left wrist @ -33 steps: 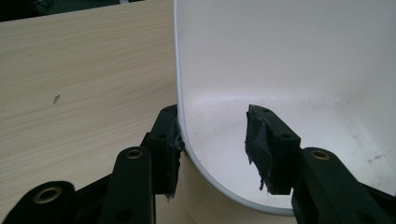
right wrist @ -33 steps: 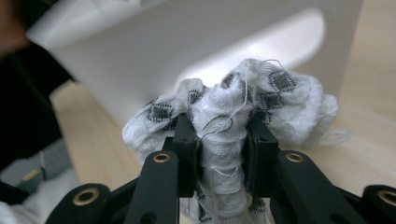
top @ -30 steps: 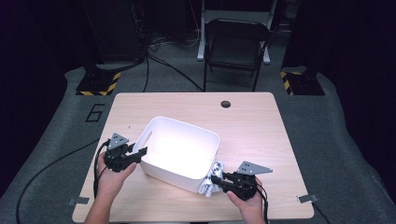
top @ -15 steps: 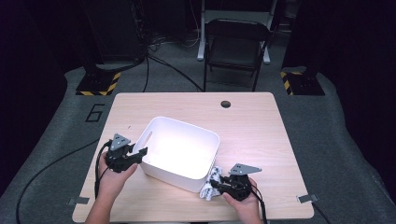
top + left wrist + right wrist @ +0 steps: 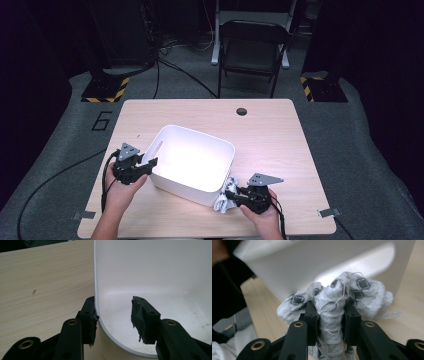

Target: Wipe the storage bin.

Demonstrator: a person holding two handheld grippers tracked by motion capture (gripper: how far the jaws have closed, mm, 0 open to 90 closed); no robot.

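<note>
Straddling the near-left rim of the white rectangular plastic bin [image 5: 192, 162] with the left tool [image 5: 146, 165]: one jaw pressing against the outside of the wall, the other standing inside the bin, clear of the wall, as the left gripper view shows [image 5: 113, 317]. Not clamping the wall; jaws parted, nothing pinched between the pads.

Sitting on the light wood-grain counter [image 5: 280, 135], bin turned at an angle to the counter edges, a slot handle cut in its left wall. Interior appearing bare and brightly lit in the high view.

Clenching a crumpled white cloth with dark grey square patches [image 5: 223, 200] in the right tool [image 5: 234, 195]. In the right gripper view, both pads [image 5: 312, 315] biting into the middle of the bundle [image 5: 337, 297], folds bulging out above and to either side of the jaws, loose threads trailing.

Lying outside the bin, cloth just beside the near-right corner of the bin wall, low over the counter; contact with the counter not determinable.

Gripping each tool from the near edge, a hand on each.
</note>
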